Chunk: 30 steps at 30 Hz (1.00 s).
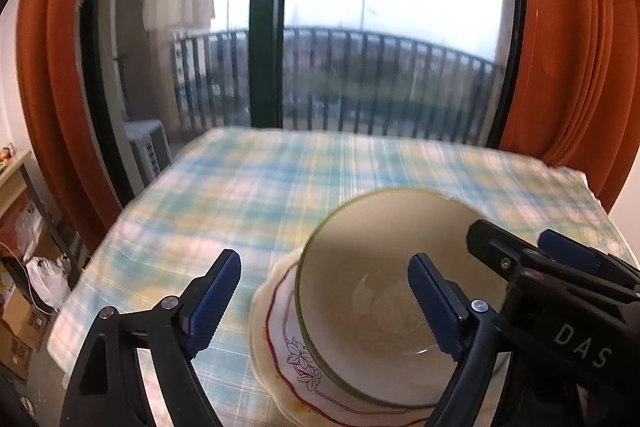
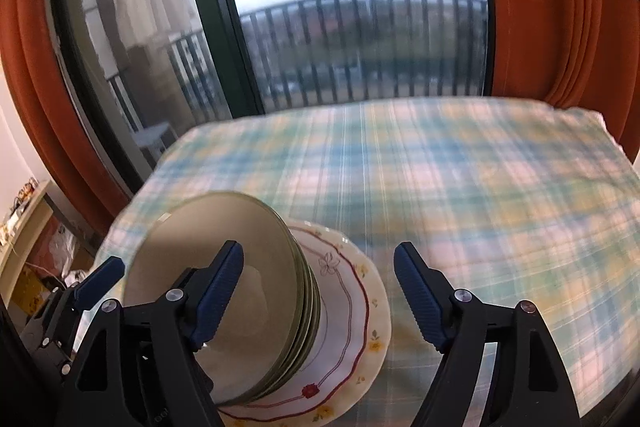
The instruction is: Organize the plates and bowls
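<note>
Tool (image 2: 319,291) view only: stacked bowls (image 2: 256,307)

Glossy ceramic bowls (image 2: 224,267) (plates (image 2: 344,307) too), matt cloth tblcloth (image 2: 460,187)

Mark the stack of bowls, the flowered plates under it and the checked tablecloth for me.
stack of bowls (image 2: 224,291), right wrist view, on the inside of the top bowl.
flowered plates (image 2: 344,291), right wrist view, on the bare rim right of the bowls.
checked tablecloth (image 1: 240,195), left wrist view, on bare cloth beyond the dishes.
</note>
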### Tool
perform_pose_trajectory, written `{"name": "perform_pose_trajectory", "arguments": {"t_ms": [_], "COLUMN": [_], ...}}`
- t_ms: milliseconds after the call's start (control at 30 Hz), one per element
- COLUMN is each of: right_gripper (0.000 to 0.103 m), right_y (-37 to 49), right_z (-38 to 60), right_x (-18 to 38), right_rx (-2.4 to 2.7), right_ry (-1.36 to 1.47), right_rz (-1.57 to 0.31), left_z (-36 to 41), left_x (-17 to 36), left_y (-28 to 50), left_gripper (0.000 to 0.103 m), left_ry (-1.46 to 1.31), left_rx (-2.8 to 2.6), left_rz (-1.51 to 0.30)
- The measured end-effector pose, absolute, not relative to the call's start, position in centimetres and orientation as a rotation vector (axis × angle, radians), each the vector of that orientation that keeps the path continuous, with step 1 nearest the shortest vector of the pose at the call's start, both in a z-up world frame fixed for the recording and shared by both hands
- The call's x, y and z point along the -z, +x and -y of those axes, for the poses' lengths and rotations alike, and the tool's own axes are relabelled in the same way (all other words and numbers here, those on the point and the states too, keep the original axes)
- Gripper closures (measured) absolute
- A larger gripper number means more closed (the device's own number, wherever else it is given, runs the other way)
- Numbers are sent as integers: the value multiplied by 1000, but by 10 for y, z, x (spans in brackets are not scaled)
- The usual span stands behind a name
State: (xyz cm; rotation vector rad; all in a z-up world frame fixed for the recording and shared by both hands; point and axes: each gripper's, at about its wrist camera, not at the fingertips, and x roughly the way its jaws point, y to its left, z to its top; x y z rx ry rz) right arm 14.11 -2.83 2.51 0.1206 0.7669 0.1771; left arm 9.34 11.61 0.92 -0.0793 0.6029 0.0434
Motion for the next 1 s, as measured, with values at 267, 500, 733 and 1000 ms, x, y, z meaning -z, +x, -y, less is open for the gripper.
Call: {"name": "perform_pose_trajectory", "arguments": {"t_ms": [267,500,733,1000], "right_gripper": [16,15,14,14], "right_y": [99,55,17,-11], "right_z": [46,71,99,139], "right_x": [-54,-60,-53,-43], "right_rx": [-173,-155,-106,-28], "right_ry": [120,100,47,74], "right_rz": [-618,-558,-514,-471], "left_z": [-101,-84,-63,-50], "left_x": [-28,-24,-15,-11], "left_y": [48,19,-6,-20], "left_gripper": [4,1,0,0], "left_ry": [-36,-55,-46,-48], "left_rx": [-62,-10,22,13], "left_rz": [-415,-397,-389,-377]}}
